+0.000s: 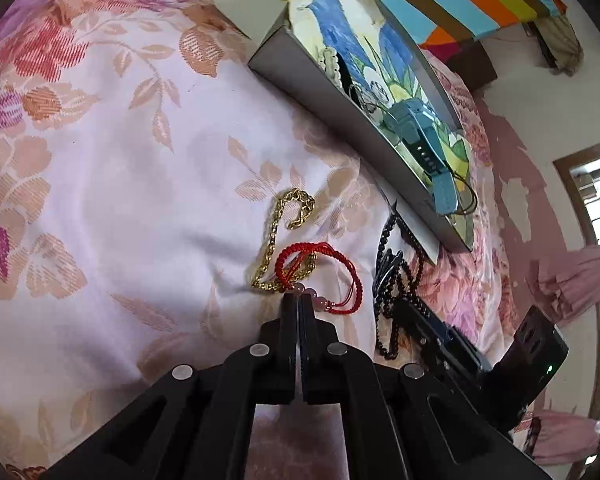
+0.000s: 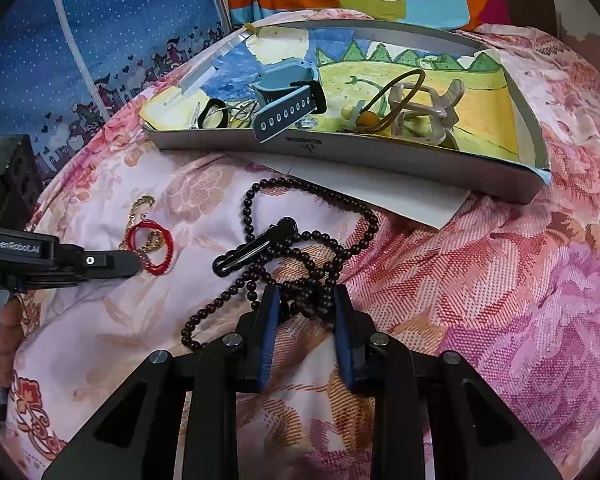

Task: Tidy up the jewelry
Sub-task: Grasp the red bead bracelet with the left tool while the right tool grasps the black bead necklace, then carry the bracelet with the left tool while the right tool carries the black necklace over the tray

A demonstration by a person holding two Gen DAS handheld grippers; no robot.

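Left gripper point(image 1: 299, 300): we hold it pinched together on the red cord bracelet point(image 1: 320, 270), at its pink beads.
Gold chain point(image 1: 278, 240): just ahead of those fingertips, under the red loop.
Right gripper point(image 2: 306, 300): our jaws stand apart, straddling the dark bead necklace point(image 2: 300, 240) on the floral bedspread point(image 2: 500, 280).
Tray point(image 2: 380, 160): beyond both grippers, holding a blue watch point(image 2: 288, 96).

floral bedspread point(image 2: 500, 280) | on it: shallow box point(image 2: 340, 158), bead necklace point(image 2: 320, 236), gold chain point(image 1: 276, 224), red bracelet point(image 1: 320, 256)
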